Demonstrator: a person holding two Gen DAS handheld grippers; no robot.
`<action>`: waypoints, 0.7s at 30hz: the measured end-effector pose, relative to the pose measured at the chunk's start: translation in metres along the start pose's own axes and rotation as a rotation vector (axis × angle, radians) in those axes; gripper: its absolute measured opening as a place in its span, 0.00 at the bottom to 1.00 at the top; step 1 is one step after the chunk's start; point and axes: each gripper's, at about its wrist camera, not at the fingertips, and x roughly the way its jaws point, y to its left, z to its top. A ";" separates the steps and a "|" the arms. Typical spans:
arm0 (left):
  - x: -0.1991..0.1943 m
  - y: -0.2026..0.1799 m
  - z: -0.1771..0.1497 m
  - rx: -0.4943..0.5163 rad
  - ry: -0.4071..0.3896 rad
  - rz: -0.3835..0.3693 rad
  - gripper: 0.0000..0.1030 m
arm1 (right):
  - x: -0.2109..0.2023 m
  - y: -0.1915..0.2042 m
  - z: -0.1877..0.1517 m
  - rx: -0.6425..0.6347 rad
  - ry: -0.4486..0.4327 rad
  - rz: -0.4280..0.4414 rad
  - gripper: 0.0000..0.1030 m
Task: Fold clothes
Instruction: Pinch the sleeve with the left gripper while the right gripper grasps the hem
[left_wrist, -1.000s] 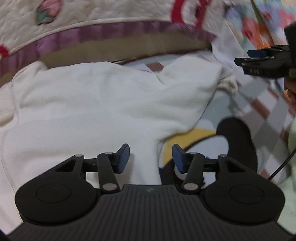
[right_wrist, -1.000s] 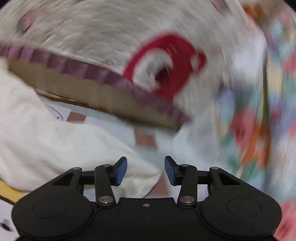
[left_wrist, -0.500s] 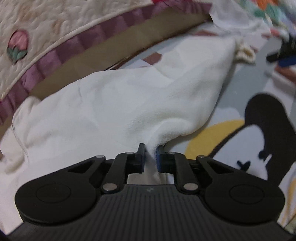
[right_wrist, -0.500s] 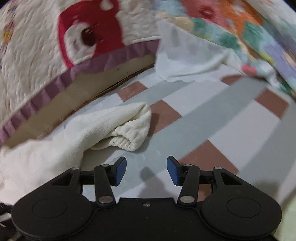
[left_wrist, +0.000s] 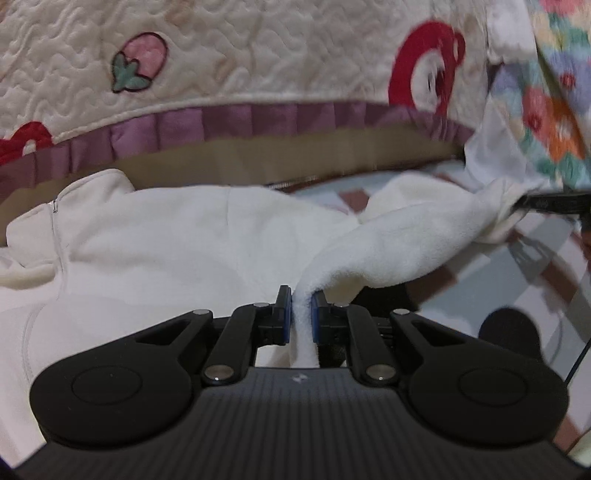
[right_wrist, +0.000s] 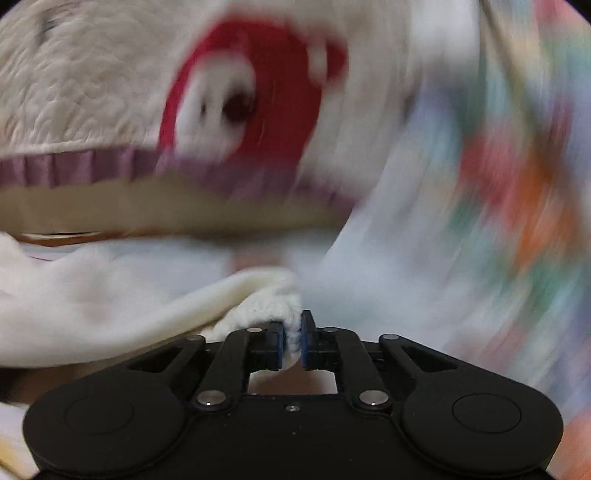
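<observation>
Since a moment ago the right tongs (right_wrist: 292, 338) have clamped on the cream sleeve's cuff (right_wrist: 269, 306); the left tongs (left_wrist: 301, 314) stay clamped on the sleeve (left_wrist: 399, 236) nearer the sweater (left_wrist: 147, 240).

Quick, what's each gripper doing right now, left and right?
Left gripper: shut on the white fleece top.
Right gripper: shut on the top's ribbed cuff.

Motion blur smears the floral blanket (right_wrist: 517, 184); the white garment (left_wrist: 147, 258) is cut off left.
</observation>
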 end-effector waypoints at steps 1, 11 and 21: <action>0.003 0.004 0.000 -0.035 0.025 -0.044 0.10 | -0.009 -0.008 0.010 -0.083 -0.075 -0.101 0.08; 0.032 -0.030 -0.020 0.126 0.236 -0.106 0.36 | 0.013 -0.052 -0.044 0.075 0.274 -0.166 0.54; 0.037 -0.012 -0.013 0.032 0.261 -0.091 0.40 | -0.020 -0.081 -0.096 0.638 0.371 0.101 0.65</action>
